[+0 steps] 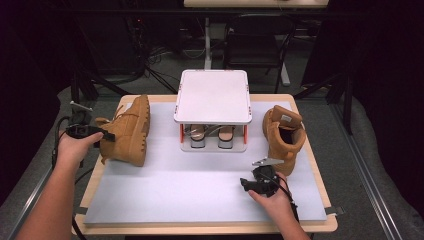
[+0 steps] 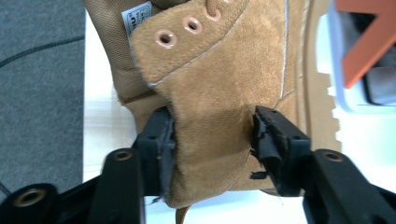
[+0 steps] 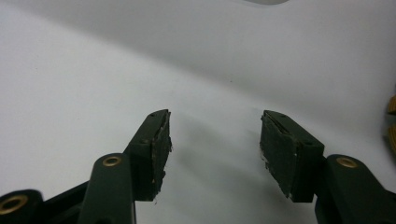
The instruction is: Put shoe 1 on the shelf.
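Observation:
A tan suede boot (image 1: 127,131) lies tipped on its side at the left of the white mat, sole toward the middle. My left gripper (image 1: 102,135) is shut on its ankle collar; in the left gripper view the two jaws press the suede (image 2: 219,93) from both sides below the eyelets. A second tan boot (image 1: 282,137) stands upright at the right of the mat. My right gripper (image 1: 247,184) hovers low over the mat in front of that boot, open, with nothing between its pads (image 3: 156,149). A sliver of the right boot (image 3: 391,126) shows at the edge.
A white two-level shoe rack (image 1: 212,97) with orange corners stands at the back middle of the mat (image 1: 190,185), a pair of shoes (image 1: 197,135) on its lower shelf. Its corner (image 2: 359,46) is close beside the held boot. A black chair (image 1: 255,40) stands beyond the table.

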